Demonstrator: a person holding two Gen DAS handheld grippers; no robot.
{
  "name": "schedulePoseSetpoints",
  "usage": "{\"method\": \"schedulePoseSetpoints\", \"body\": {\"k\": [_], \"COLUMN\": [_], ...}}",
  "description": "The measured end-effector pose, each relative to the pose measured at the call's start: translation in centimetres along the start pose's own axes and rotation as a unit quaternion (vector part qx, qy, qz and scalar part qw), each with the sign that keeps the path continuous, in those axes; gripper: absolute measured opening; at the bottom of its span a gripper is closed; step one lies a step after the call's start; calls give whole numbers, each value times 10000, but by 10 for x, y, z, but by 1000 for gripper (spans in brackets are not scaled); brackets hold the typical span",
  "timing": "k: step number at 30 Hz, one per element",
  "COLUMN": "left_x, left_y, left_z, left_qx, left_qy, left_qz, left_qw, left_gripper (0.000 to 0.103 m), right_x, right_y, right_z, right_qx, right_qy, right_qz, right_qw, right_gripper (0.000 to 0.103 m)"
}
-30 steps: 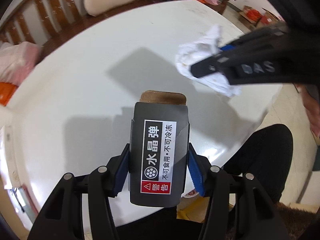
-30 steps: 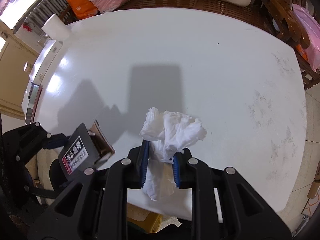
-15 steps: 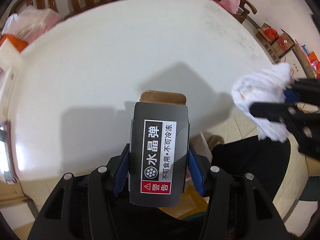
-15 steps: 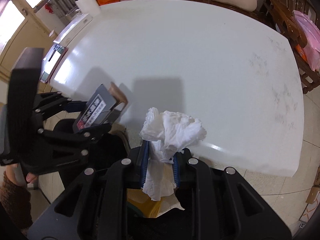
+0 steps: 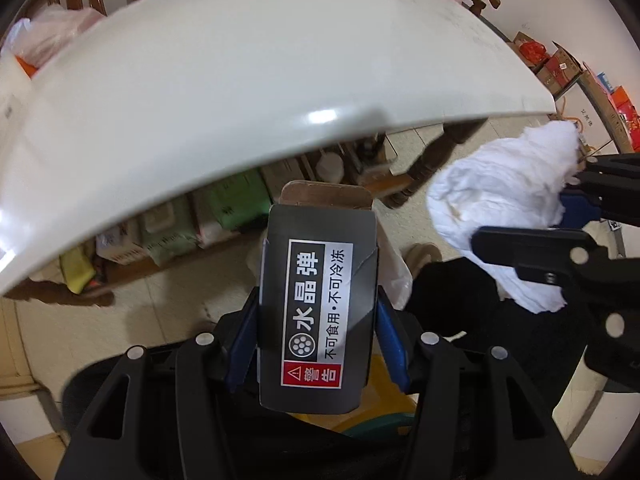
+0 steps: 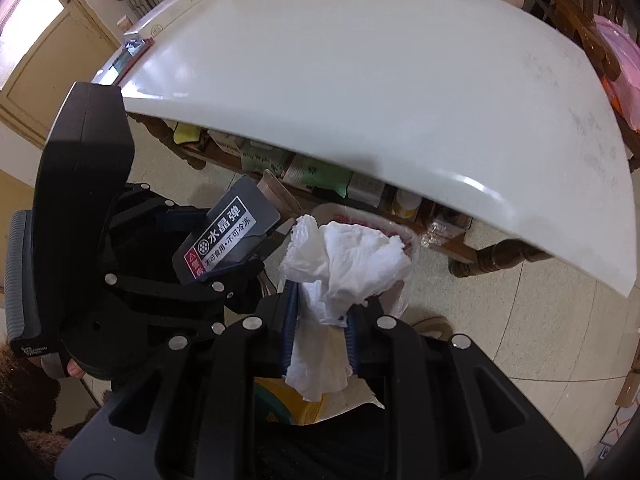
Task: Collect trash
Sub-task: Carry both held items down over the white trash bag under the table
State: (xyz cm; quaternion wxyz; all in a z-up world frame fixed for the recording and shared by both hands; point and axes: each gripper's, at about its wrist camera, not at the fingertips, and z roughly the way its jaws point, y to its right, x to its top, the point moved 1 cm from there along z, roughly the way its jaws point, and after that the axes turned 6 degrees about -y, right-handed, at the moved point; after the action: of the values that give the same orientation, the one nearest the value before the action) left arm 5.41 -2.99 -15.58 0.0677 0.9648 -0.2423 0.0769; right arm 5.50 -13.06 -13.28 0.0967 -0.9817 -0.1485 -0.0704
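Note:
My left gripper (image 5: 316, 320) is shut on a dark grey cardboard box (image 5: 318, 304) with a black-and-white label and an open brown flap. The box also shows in the right wrist view (image 6: 226, 236). My right gripper (image 6: 320, 320) is shut on a crumpled white tissue (image 6: 344, 264), which also shows in the left wrist view (image 5: 504, 200). Both grippers hang off the front edge of the white table (image 6: 380, 72), above the floor. A bin lined with a white bag (image 6: 404, 236) sits below and just beyond the tissue.
Green packets and boxes (image 5: 236, 204) lie on a shelf under the table. A wooden table leg (image 6: 492, 260) stands to the right. Wooden chairs (image 6: 580, 8) and pink bags ring the table's far side. Cardboard boxes (image 5: 560, 64) stand by the wall.
Both grippers have pulled back off the table and dropped below its edge, each with its item still held. The underside shelf and the lined bin have come into view.

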Motion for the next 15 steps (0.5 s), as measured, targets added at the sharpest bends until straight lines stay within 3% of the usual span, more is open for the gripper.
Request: {"method": "schedulePoseSetpoints", "body": {"k": [8, 15], "left_x": [-25, -26], "left_y": [16, 17], "left_z": [38, 66], "left_qx": [31, 146], "left_qy": [-192, -250], "left_qz": [143, 114], "left_qw": [9997, 9995], "left_gripper": [53, 53], "right_x": [-8, -23], "right_y": [3, 16], "right_z": [40, 71], "right_qx": [-28, -110], "right_qy": [-153, -31], "right_qz": [105, 238], "right_qw": [9998, 9997], "right_gripper": [21, 21]}}
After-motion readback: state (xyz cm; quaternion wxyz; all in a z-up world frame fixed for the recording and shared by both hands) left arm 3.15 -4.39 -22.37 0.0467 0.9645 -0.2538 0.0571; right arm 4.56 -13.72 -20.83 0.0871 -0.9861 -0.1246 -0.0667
